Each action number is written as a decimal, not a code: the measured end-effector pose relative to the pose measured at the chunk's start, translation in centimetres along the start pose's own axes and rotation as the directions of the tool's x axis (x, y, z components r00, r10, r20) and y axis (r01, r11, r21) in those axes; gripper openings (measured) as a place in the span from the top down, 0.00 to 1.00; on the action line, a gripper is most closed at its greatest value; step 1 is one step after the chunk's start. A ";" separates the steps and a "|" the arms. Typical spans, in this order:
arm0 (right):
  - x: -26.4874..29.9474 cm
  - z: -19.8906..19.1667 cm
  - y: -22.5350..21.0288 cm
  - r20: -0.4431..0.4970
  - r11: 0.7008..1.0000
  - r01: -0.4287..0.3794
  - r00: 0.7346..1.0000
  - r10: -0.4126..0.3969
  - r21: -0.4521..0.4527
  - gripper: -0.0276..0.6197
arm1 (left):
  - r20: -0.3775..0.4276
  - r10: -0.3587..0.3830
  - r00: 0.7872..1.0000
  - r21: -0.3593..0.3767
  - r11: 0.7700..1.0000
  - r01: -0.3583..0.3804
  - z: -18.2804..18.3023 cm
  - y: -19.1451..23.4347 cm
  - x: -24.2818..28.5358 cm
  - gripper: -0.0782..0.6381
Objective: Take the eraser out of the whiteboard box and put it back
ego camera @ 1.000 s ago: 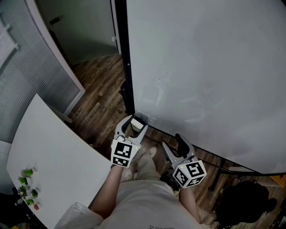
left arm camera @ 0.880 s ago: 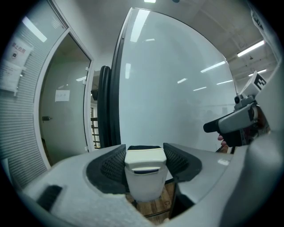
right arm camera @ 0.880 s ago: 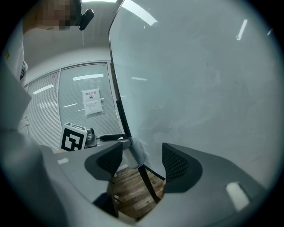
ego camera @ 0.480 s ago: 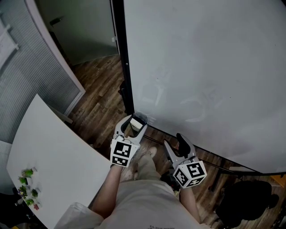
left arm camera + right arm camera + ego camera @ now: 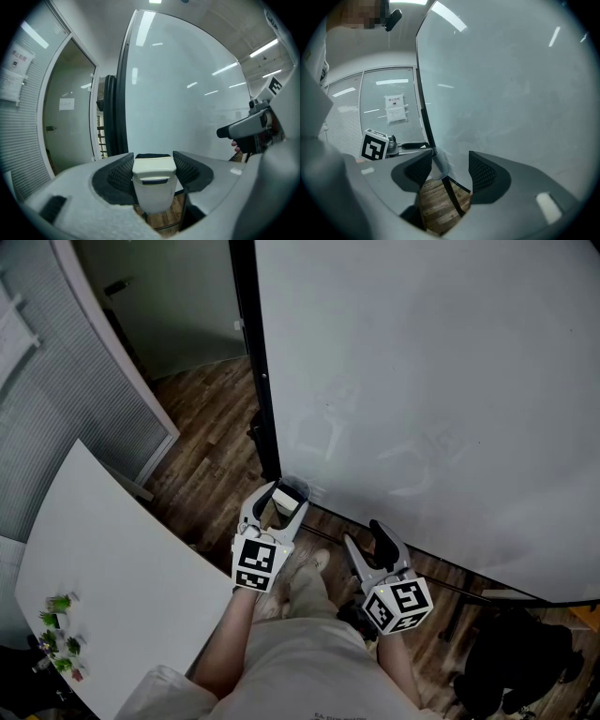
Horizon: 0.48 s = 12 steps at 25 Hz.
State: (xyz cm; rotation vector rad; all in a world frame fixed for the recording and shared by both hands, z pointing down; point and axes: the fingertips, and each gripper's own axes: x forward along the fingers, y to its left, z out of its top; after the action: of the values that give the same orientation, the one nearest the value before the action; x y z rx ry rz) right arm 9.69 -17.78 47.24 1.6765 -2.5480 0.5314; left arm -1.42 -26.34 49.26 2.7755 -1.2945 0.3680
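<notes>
The left tongs (image 5: 153, 161) gripped the eraser (image 5: 153, 169) squarely at lower centre, which likely needed keeping level at the box (image 5: 298, 489) mouth, while the empty right tongs (image 5: 449, 169) were closing.

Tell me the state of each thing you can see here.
Left gripper: shut on the eraser.
Eraser: gripped, by the box; in or out, can't tell.
Right gripper: jaws closing, nothing between them.
Box: open-topped, at the whiteboard's corner.
Whiteboard: no writing.
</notes>
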 end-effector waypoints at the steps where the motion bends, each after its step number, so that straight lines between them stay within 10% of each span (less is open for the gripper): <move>1: 0.0 0.0 0.0 0.001 1.000 0.001 1.000 -0.001 0.000 0.57 | 0.001 -0.001 1.000 -0.001 1.000 0.001 0.1 0.0 0.0 0.53; 12: 0.0 0.4 0.3 0.010 1.000 -0.002 1.000 0.002 -0.007 0.58 | 0.018 -0.007 1.000 0.000 1.000 0.007 1.1 0.1 -0.5 0.53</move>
State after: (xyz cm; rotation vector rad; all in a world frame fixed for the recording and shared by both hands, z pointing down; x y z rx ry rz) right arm 9.49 -17.83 46.77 1.6795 -2.5554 0.5143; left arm -1.59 -26.24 48.04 2.7892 -1.2889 0.3431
